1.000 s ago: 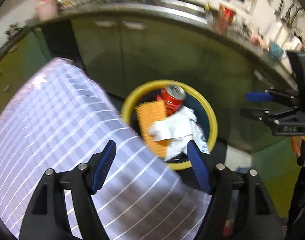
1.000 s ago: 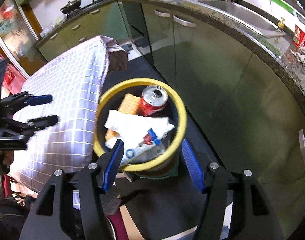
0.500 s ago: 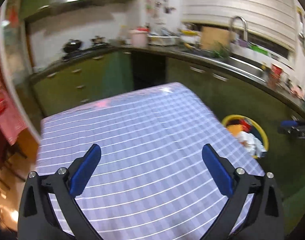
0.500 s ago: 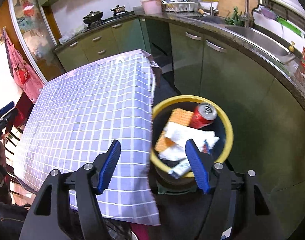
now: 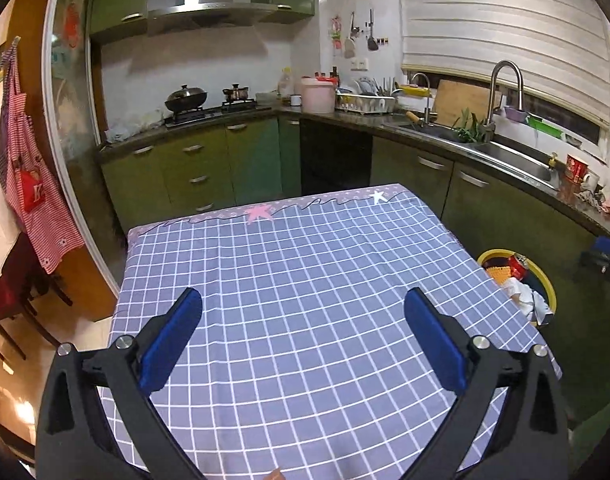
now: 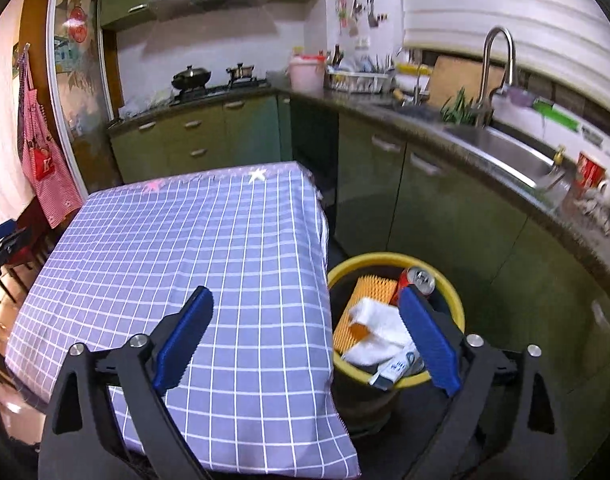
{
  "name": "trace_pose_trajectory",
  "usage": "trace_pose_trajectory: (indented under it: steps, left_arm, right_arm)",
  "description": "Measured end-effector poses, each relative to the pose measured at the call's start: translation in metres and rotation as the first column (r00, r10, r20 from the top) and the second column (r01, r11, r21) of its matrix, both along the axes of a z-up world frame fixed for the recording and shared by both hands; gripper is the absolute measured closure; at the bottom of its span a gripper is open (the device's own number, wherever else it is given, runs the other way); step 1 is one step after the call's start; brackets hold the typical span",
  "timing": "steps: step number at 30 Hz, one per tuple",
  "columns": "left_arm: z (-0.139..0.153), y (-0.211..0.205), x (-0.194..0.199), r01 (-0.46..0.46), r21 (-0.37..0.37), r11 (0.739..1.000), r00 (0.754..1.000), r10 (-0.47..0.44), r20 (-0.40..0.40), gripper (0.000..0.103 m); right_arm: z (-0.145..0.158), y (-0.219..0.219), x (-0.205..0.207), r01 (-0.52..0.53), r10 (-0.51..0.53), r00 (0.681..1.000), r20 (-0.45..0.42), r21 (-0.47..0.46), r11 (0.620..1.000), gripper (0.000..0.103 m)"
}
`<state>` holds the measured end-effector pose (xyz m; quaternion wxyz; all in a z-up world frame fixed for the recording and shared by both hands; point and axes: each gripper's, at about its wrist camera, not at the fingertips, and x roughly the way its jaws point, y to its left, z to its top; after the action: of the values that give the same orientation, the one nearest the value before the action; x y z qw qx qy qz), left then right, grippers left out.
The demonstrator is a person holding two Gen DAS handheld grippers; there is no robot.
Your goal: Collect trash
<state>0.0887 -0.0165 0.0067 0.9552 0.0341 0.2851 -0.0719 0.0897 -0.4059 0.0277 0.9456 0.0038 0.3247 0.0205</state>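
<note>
— Four pieces of trash sit in the yellow-rimmed bin (image 6: 397, 258): a red can (image 6: 415, 280) tipped against its far side, an orange ridged pad (image 6: 367, 298), a crumpled white wrapper (image 6: 379, 330), and a blue-and-white packet (image 6: 397, 366) at the near rim.

— Where is that against the right gripper (image 6: 305, 340)?

— The bin lies just behind its right finger (image 6: 429, 342), whose blue pad covers part of the can and wrapper. Its left finger hangs over the checked tablecloth (image 6: 177, 248). The jaws stand wide apart with nothing between them.

— And the left gripper (image 5: 303, 344)?

— Also spread wide and empty, both fingers above the tablecloth (image 5: 305, 280). From there the bin (image 5: 517, 280) is well off to the right of the right finger, past the cloth's edge, down on the floor by the green cabinets (image 5: 501, 208).

— Anything beyond the jaws?

— Ahead of both: a counter with a stove and wok (image 5: 186, 98), a pink container (image 5: 317, 94), a dish rack (image 5: 365, 102), then the sink and tall faucet (image 5: 503, 84) to the right. A red striped apron (image 5: 29, 188) hangs far left.

— Do the grippers see each other?

— Only slivers: blue-tipped parts at the right edge of the left view, and at the left edge of the right view.
</note>
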Motion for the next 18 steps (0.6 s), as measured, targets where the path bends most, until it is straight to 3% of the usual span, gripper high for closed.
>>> trace_pose_trajectory:
  steps: [8,18]
  left_arm:
    - [0.003,0.012,-0.016,-0.038,-0.014,0.999,0.998,0.039,0.039,0.007]
    - [0.005,0.010,-0.029,-0.021,-0.029,0.999,0.999,0.022,0.037,0.007]
  right_arm:
    - [0.016,0.007,-0.012,0.013,-0.011,0.997,0.079,-0.022,1.000,0.005]
    - [0.023,0.016,-0.029,-0.017,0.021,0.996,0.088,-0.045,0.999,0.005]
